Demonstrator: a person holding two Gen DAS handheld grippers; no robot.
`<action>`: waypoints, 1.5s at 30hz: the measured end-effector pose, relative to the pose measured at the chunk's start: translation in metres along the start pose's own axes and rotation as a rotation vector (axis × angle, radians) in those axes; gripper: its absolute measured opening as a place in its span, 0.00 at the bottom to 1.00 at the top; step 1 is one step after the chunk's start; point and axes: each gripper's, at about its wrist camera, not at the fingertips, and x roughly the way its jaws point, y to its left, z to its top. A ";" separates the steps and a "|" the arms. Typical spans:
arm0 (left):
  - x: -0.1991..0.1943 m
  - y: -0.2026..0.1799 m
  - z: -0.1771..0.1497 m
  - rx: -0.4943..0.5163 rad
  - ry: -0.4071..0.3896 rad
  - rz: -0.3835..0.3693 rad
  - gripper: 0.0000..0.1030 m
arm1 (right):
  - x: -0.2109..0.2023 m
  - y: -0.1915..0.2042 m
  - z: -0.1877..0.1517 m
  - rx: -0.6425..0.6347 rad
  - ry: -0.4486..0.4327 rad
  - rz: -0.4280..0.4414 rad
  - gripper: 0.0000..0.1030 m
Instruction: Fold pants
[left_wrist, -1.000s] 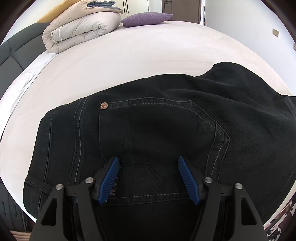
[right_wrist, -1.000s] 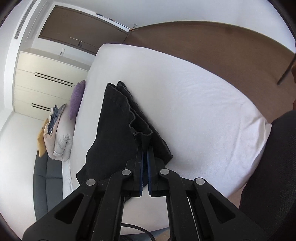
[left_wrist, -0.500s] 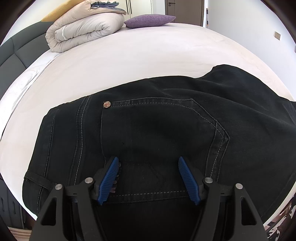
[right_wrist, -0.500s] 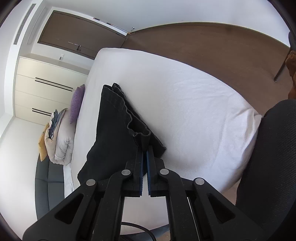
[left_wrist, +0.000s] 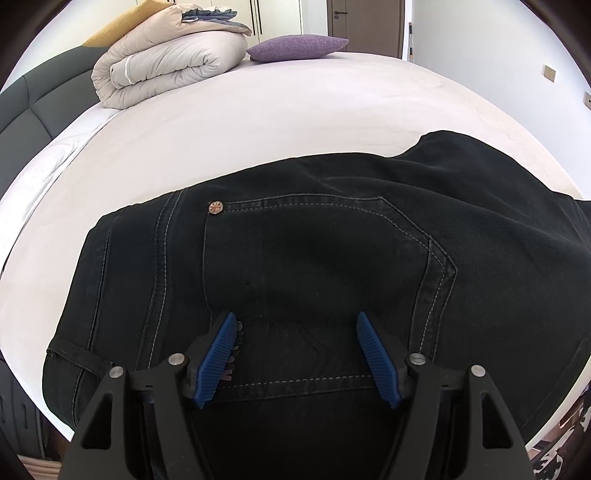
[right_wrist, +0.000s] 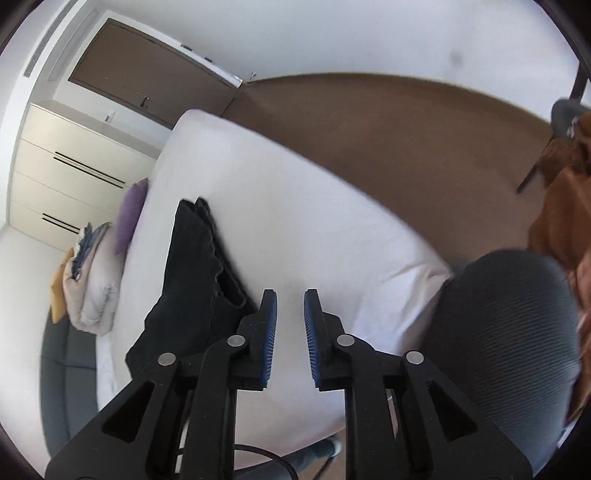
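Note:
Black jeans (left_wrist: 314, 251) lie folded on the white bed (left_wrist: 258, 122), back pocket and rivet facing up. My left gripper (left_wrist: 297, 325) is open, low over the waistband end, its blue pads on either side of the pocket area. In the right wrist view the jeans (right_wrist: 192, 266) lie as a dark folded stack, its layered edge just left of my right gripper (right_wrist: 290, 306). The right gripper is open and empty, over the white bed (right_wrist: 314, 229).
A rolled beige duvet (left_wrist: 166, 70) and a purple pillow (left_wrist: 295, 46) lie at the bed's far end. A dark headboard (left_wrist: 22, 107) is at left. A grey mesh chair (right_wrist: 506, 332) stands by the bed's corner. Brown floor (right_wrist: 406, 129) lies beyond the bed.
My right gripper has opened and let go of the jeans' edge, which now lies on the bed. The right view has swung a little. The left gripper has stayed open over the jeans.

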 end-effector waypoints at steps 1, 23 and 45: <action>0.000 0.001 -0.001 -0.002 -0.001 -0.002 0.69 | -0.006 0.008 0.005 -0.031 -0.014 0.010 0.17; -0.001 0.008 -0.006 -0.009 -0.017 -0.012 0.69 | 0.212 0.342 -0.115 -1.644 0.426 -0.058 0.30; 0.000 0.006 -0.007 -0.006 -0.022 -0.005 0.70 | 0.213 0.322 -0.084 -1.414 0.252 -0.025 0.15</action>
